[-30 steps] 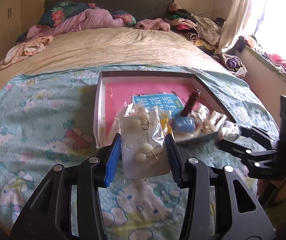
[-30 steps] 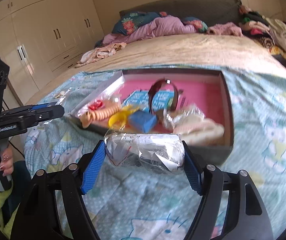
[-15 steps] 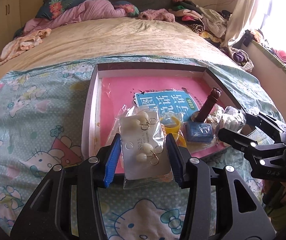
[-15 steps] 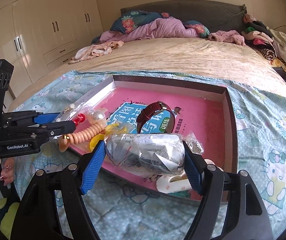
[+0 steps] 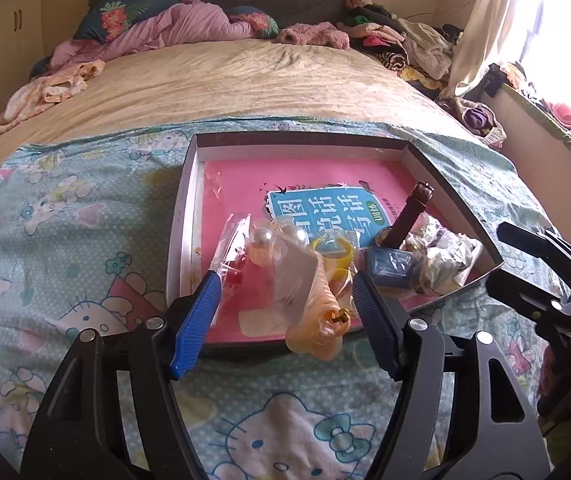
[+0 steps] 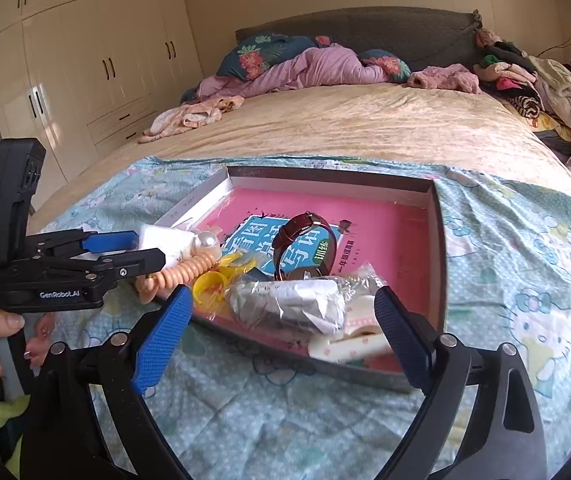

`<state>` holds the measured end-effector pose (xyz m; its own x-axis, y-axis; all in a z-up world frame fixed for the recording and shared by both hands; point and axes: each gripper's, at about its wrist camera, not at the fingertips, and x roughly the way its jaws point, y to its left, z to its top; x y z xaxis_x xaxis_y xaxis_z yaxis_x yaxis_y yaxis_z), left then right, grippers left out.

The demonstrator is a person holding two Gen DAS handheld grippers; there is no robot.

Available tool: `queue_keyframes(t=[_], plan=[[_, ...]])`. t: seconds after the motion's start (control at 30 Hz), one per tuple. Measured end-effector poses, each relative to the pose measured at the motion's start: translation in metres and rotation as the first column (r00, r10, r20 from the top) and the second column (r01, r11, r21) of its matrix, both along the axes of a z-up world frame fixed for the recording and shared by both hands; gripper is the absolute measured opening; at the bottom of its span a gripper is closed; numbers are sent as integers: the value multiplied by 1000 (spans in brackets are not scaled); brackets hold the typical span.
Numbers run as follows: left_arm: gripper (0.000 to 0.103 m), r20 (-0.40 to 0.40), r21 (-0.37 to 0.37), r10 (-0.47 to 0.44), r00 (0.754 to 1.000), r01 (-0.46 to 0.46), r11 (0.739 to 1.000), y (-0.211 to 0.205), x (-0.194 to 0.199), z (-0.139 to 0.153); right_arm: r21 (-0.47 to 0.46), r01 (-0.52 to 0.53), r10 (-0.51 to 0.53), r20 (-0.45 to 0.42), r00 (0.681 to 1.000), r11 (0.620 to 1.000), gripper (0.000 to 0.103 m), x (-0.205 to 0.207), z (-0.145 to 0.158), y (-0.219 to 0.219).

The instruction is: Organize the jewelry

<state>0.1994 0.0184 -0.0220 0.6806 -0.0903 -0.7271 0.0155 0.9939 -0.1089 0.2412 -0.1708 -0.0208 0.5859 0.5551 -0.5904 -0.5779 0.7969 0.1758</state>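
Observation:
A shallow box point(image 5: 184, 200) with a pink book inside lies on the bed; it also shows in the right wrist view point(image 6: 439, 240). My left gripper point(image 5: 287, 308) is open over its near edge; the clear earring bag point(image 5: 293, 276) is loose between the jaws, falling onto an orange spiral hair tie point(image 5: 317, 320). My right gripper point(image 6: 283, 320) is open; the crumpled silver bag point(image 6: 289, 304) lies in the box's near corner beside a brown watch point(image 6: 305, 240), a yellow ring point(image 6: 209, 284) and a blue item point(image 5: 389, 266).
The box rests on a Hello Kitty sheet point(image 5: 65, 208) across a beige bed. Pillows and clothes point(image 5: 189, 24) are piled at the headboard. Wardrobes point(image 6: 85, 68) stand to the left. A white hair clip point(image 6: 349, 344) lies at the box's near wall.
Both grippers opened over the box. The earring bag left the left jaws and the silver bag left the right jaws; both now lie in the box.

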Motion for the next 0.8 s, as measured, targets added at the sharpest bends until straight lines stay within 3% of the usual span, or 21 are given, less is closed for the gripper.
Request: queue_keyframes(t=[0.17, 0.3, 0.47, 0.53, 0.8], plan=[[65, 30, -18, -1, 1000, 1, 1000, -2, -19, 14, 18, 15, -16, 21, 1000, 1000, 95, -26, 16, -19], [76, 61, -5, -12, 998, 12, 1000, -8, -45, 24, 37, 28, -29, 47, 998, 999, 98, -48, 28, -34], [80, 88, 1, -19, 996, 19, 1000, -17, -80, 32, 37, 34, -36, 64, 997, 999, 98, -77, 35, -44], [94, 97, -6, -6, 995, 7, 1000, -18, -91, 34, 37, 38, -41, 64, 997, 999, 98, -87, 36, -46], [94, 119, 1, 13, 993, -13, 1000, -23, -125, 31, 7, 40, -40, 48, 998, 999, 98, -122, 27, -44]])
